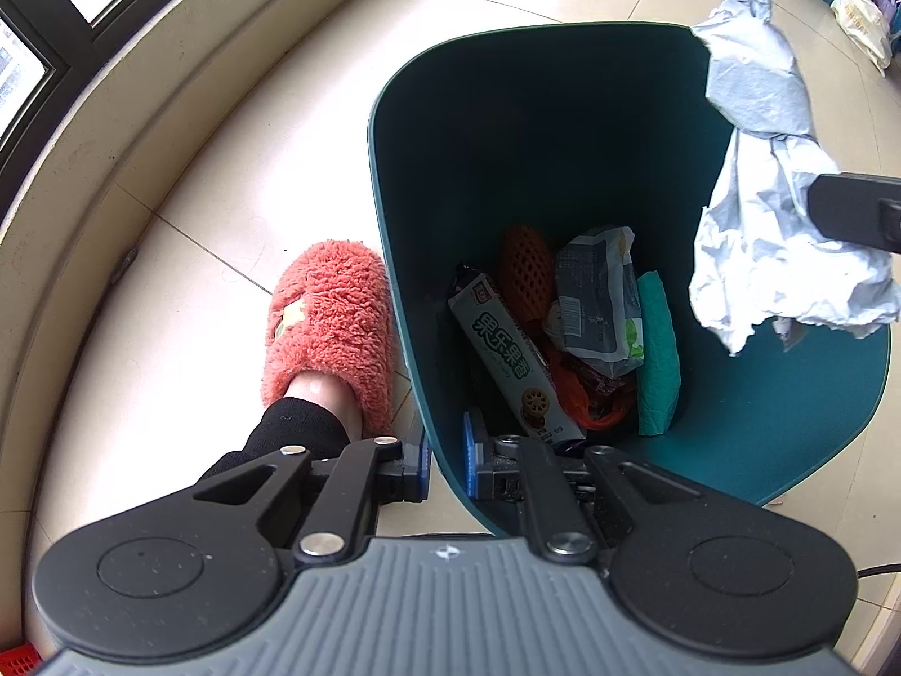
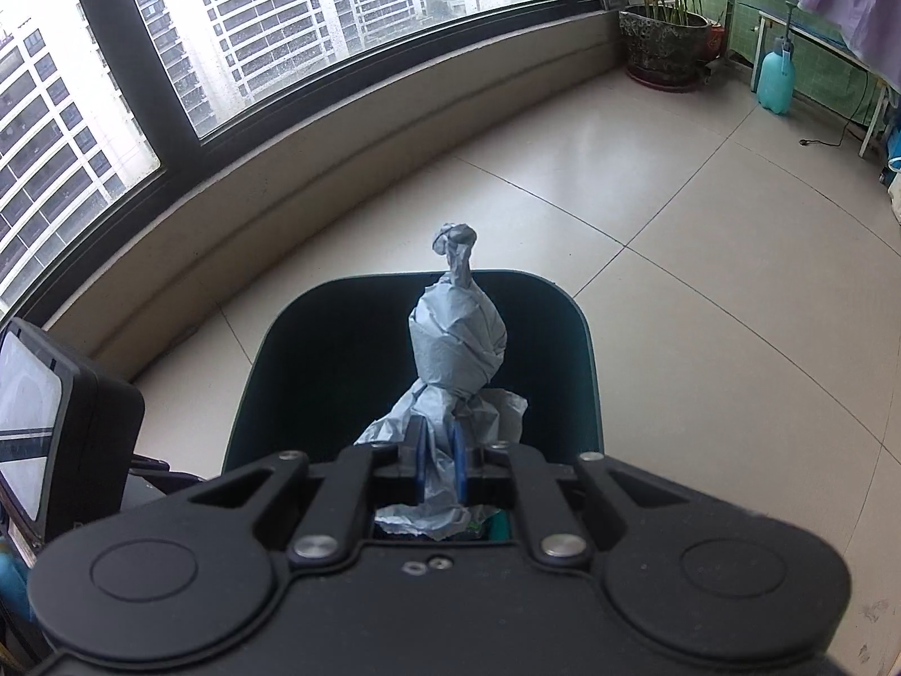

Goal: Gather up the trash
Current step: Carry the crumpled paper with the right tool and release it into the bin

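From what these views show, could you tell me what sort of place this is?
Probably an enclosed high-rise apartment balcony: curved window facing tower blocks, potted plant, tiled floor.

The left gripper pointed steeply down, its jaws clamped on the near wall of the bin. The right gripper tilted downward, its jaws pinched tight on crumpled paper. A foot in a fuzzy slipper stood beside the left gripper.
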### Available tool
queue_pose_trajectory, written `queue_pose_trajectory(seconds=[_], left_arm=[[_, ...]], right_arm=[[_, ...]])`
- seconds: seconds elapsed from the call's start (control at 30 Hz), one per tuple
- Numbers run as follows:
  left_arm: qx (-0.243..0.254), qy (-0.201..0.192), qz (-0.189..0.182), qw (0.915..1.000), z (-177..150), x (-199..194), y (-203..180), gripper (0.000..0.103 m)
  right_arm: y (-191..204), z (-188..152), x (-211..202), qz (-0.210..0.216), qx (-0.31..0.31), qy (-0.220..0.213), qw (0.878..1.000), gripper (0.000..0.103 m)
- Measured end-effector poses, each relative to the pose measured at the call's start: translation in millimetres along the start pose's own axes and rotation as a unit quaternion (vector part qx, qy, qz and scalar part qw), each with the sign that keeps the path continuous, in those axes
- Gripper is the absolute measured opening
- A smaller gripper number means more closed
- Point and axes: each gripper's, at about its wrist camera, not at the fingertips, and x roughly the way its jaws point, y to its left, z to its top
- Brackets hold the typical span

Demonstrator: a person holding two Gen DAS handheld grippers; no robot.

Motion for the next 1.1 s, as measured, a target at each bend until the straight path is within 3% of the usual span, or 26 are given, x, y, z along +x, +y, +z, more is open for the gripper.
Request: queue_pose_trajectory(seconds=[0.3,0.63,0.9,1.1], left_arm=[[-0.001,0.001,-0.009,1.0,1.0,-0.2,2.7,0.011],[-0.001,0.001,-0.015,0.9999,1.3,-0.4,7.2,0.011],[-0.001,0.001,-0.018,0.9998,0.9,-0.3,7.5,0.011],[-0.001,0.0,-0.018,0.9998,0.6,-0.3,7.8,0.011]], right_arm=[[18.8,-12.9,76.5,-0.026,-0.015,0.075,0.997,0.008],[25.4,-13.4,123.3,-0.044,-0.012,0.132,0.99,0.009],[23.3,-0.7,130.4,-0.048,0.009,0.146,0.988,0.022],[14.1,4.4,113.9,-0.032,0.022,0.126,0.991,0.036]])
